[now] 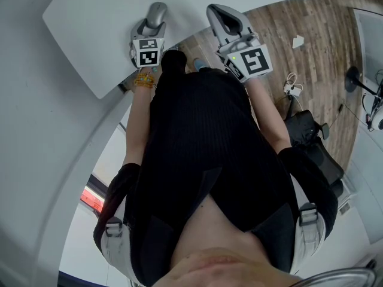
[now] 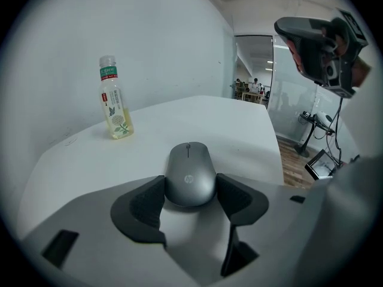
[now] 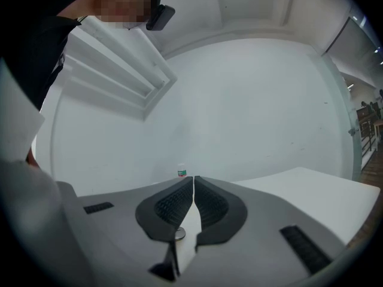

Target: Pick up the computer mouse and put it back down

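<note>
Clasping a grey HP computer mouse [image 2: 190, 169] by its sides with the left gripper [image 2: 190, 185], mouse resting on the white table [image 2: 239, 124]; keeping the right gripper [image 3: 192, 184] clenched on nothing; beyond the mouse, a drink bottle [image 2: 115, 103] upright near the wall.

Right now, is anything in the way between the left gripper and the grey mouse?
Nothing visible is. The grey oval computer mouse lies on the white table right between the left gripper's fingers, which look to touch its sides. The clear plastic bottle stands farther back, off to the left.
</note>
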Demonstrator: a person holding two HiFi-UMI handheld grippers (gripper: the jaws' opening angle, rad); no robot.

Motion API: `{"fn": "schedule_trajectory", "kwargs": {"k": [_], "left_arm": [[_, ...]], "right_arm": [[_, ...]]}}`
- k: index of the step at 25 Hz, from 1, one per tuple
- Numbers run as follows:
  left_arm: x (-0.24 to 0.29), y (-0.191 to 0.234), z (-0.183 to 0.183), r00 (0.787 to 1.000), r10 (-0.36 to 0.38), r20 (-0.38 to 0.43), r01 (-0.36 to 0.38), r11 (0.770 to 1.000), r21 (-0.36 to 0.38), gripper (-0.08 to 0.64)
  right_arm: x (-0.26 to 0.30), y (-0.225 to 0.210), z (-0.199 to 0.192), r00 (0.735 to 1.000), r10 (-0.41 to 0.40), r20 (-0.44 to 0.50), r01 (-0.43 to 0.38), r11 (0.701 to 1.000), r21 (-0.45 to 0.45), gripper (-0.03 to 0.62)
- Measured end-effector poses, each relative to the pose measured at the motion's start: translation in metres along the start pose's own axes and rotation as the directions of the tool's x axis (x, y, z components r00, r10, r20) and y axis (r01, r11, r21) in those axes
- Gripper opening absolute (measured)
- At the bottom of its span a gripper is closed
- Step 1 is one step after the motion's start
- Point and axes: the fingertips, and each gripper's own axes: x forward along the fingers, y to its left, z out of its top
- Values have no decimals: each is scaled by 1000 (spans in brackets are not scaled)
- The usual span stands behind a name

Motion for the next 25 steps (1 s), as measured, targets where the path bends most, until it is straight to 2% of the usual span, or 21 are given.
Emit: {"fn": "schedule_trajectory", "kwargs": {"k": [16,25], "left_arm": [[-11,5,8,997,20,70,-19,1000,-17,279],[-25,5,31,989,31,143,-28,999,-22,279]], "right_arm": [[-3,-21,3,999,-40,17,39,999,26,29],[-6,-36,6,997,-67,28,66,997,37,29]]}}
